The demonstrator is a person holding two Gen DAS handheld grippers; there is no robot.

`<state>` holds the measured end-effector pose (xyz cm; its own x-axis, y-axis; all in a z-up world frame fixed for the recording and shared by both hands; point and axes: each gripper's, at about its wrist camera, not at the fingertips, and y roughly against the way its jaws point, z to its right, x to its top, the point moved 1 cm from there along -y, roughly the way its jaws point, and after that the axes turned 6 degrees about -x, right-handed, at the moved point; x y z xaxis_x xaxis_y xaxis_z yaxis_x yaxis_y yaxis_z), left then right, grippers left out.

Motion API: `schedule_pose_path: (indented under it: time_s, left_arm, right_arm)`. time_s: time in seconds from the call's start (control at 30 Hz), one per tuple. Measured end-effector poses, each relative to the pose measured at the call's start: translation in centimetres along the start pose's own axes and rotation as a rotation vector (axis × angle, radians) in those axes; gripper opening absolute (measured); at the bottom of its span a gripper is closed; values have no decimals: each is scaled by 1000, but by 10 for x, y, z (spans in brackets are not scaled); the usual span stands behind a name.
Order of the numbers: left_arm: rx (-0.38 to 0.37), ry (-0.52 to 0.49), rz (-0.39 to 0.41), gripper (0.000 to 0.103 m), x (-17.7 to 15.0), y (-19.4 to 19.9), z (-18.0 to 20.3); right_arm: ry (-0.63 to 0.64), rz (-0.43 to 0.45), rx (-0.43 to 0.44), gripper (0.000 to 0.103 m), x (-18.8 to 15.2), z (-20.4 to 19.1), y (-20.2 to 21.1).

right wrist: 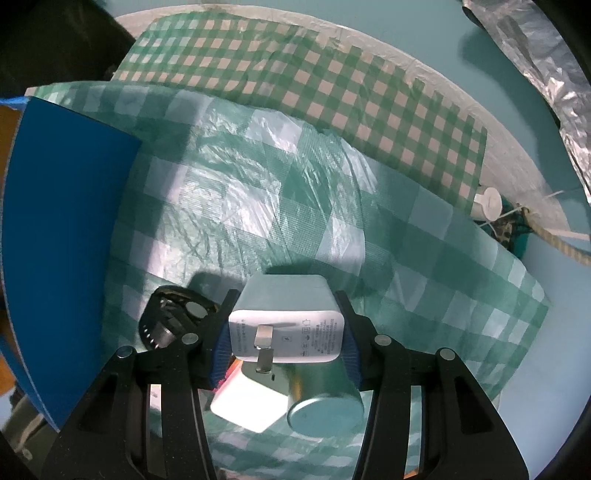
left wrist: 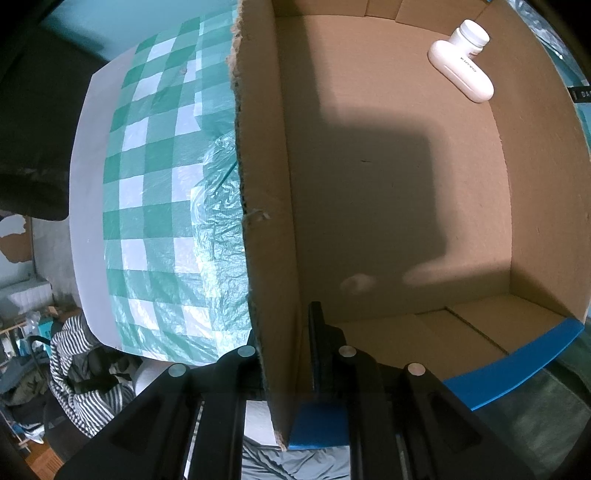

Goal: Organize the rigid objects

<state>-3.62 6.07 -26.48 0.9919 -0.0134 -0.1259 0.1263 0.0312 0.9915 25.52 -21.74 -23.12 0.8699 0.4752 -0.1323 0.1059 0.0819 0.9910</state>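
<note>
My left gripper (left wrist: pixel 284 332) is shut on the near side wall of an open cardboard box (left wrist: pixel 266 184), one finger inside and one outside. On the box floor at the far right lie a white bottle (left wrist: pixel 471 33) and a flat white device (left wrist: pixel 461 72). In the right wrist view my right gripper (right wrist: pixel 286 299) is shut on a white plug-in charger (right wrist: pixel 286 325), prongs facing the camera, held above the green checked cloth (right wrist: pixel 258 203). The blue pads (right wrist: pixel 351 350) press on both of its sides.
Below the charger lie a silver cylinder (right wrist: pixel 325 398), a white block (right wrist: pixel 251 402) and a black strap-like item (right wrist: pixel 170 317). The box's blue outer side (right wrist: pixel 66 221) stands at the left. A white capped tube (right wrist: pixel 487 203), a rope (right wrist: pixel 561 243) and foil (right wrist: pixel 535 55) lie far right.
</note>
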Motion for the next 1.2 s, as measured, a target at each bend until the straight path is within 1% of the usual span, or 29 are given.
schedule_pose_path:
  time_s: [0.3, 0.5, 0.87, 1.2]
  left_arm:
    - [-6, -16, 6, 12, -2, 1, -5]
    - [-10, -25, 10, 12, -2, 1, -7]
    - [-17, -35, 19, 12, -5, 3, -10]
    - [-19, -38, 22, 12, -4, 3, -14]
  right_arm:
    - [17, 19, 6, 49, -7, -5, 25]
    - [39, 50, 5, 49, -9, -17, 50]
    - [142, 138, 47, 49, 2, -63, 103]
    - [237, 168, 61, 49, 15, -112, 121]
